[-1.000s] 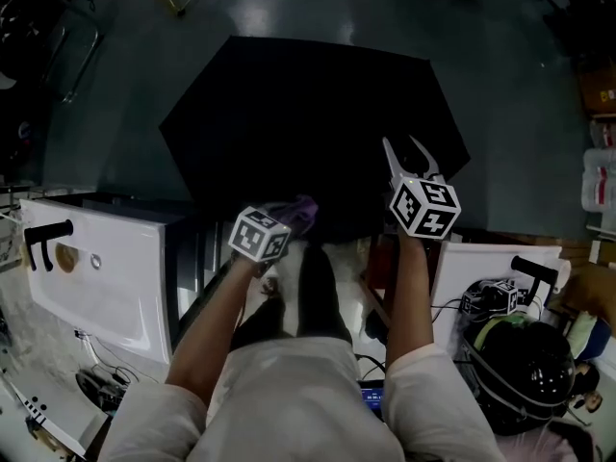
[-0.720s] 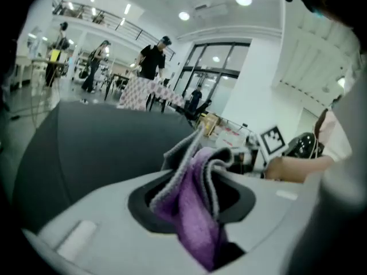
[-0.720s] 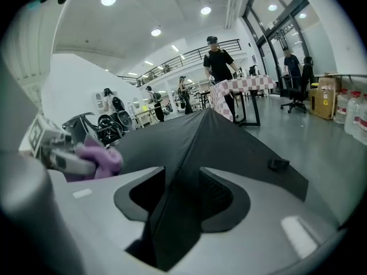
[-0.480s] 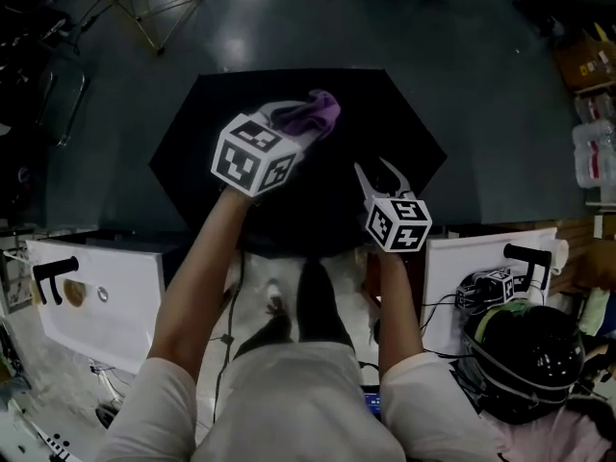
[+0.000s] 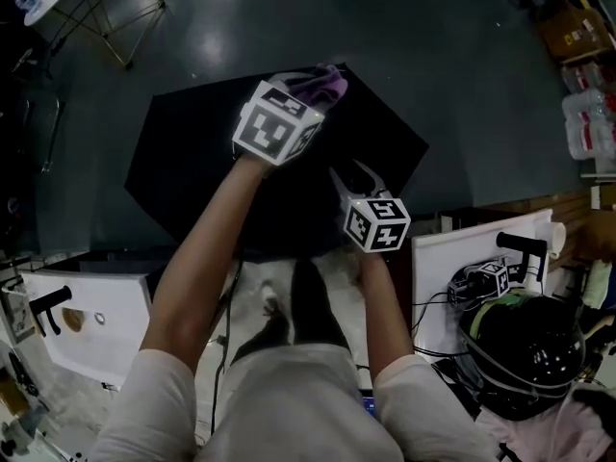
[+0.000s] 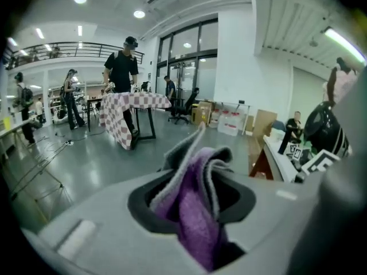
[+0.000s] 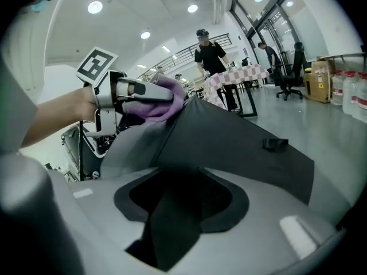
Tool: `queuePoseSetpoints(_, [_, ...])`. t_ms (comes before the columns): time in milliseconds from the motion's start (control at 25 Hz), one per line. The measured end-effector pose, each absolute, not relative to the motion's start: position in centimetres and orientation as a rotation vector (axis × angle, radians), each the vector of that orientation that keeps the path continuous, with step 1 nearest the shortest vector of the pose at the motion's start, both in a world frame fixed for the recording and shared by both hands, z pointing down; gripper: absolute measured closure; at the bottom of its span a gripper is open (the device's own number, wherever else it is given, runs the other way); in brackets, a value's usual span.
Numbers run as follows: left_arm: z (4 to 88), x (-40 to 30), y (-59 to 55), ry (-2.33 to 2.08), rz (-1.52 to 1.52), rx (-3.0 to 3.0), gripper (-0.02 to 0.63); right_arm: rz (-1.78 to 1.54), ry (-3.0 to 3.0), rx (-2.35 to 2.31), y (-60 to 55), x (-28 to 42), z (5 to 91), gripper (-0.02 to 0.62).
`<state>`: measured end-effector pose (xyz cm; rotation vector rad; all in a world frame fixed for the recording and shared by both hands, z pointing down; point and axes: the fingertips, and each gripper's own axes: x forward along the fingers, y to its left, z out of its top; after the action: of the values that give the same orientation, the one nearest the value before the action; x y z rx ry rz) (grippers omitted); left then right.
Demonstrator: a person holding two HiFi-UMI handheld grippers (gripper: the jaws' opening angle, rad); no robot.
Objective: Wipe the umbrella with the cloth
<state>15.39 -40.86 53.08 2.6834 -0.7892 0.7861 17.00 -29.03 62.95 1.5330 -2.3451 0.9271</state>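
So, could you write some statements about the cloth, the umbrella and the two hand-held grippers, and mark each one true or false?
1. The left hand-held gripper is shut on a purple cloth. True.
2. The umbrella is folded up. False: it is open, with its black canopy spread out.
3. The right hand-held gripper is open and empty. False: it is shut on the umbrella's black fabric.
4. The cloth is at the far side of the canopy, away from the person. True.
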Motion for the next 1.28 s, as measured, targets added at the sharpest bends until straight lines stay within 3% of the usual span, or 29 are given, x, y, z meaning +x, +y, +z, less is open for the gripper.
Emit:
queuePoseSetpoints(520, [58.8, 12.3, -32.2, -0.733, 0.83, 2.606, 0.471, 0.963, -2.341, 1.541, -30.2, 17.7, 64.8, 0.423])
queuePoseSetpoints(1280, [76.2, 5.0, -12.2, -0.506, 1.164, 2.33, 0.479, 0.805, -2.358, 1.545, -25.0, 17.2, 64.6, 0.423])
